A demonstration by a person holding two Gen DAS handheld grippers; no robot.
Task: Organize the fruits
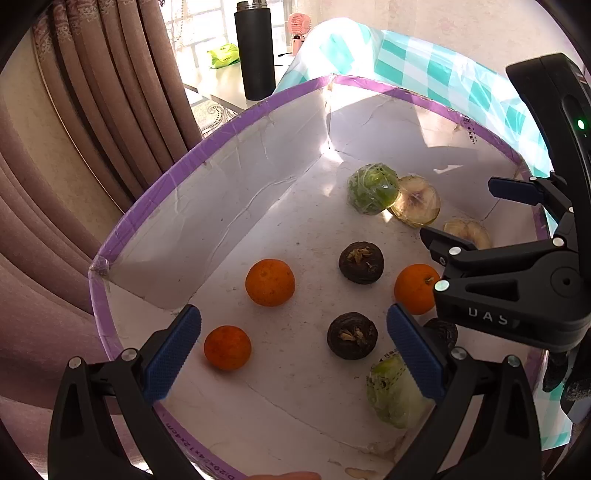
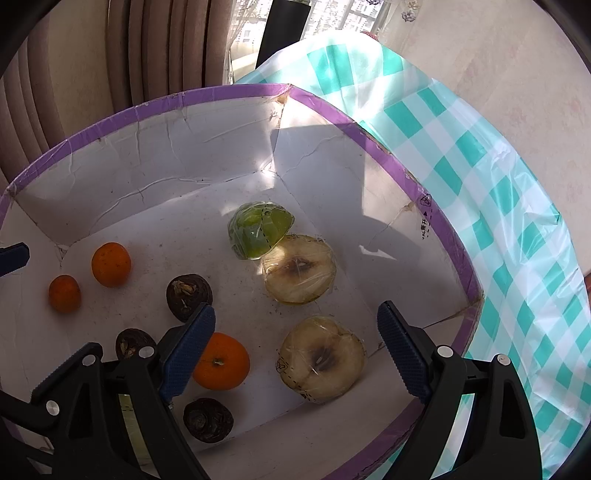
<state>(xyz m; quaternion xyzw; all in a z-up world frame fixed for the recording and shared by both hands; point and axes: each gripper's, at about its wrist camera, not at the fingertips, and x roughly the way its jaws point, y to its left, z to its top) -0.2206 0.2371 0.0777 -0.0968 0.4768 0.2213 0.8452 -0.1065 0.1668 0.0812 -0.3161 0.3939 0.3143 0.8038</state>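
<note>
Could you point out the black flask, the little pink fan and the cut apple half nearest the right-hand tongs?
Black flask (image 1: 255,55), left wrist view, mid body.
Pink fan (image 1: 300,25), left wrist view, round head.
Apple half (image 2: 321,359), right wrist view, cut face.

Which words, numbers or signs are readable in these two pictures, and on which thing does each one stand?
"UAS": pale letters on the black body of the right gripper, seen from the left wrist view; a further letter may be cut off.
"x 12 x 4cm": upside down on the near purple rim of the box; the digits before it are too blurred.
Small black characters with an arrow and a symbol on the right rim: too small to read.
Print on the fruit wrap: unreadable.
</note>
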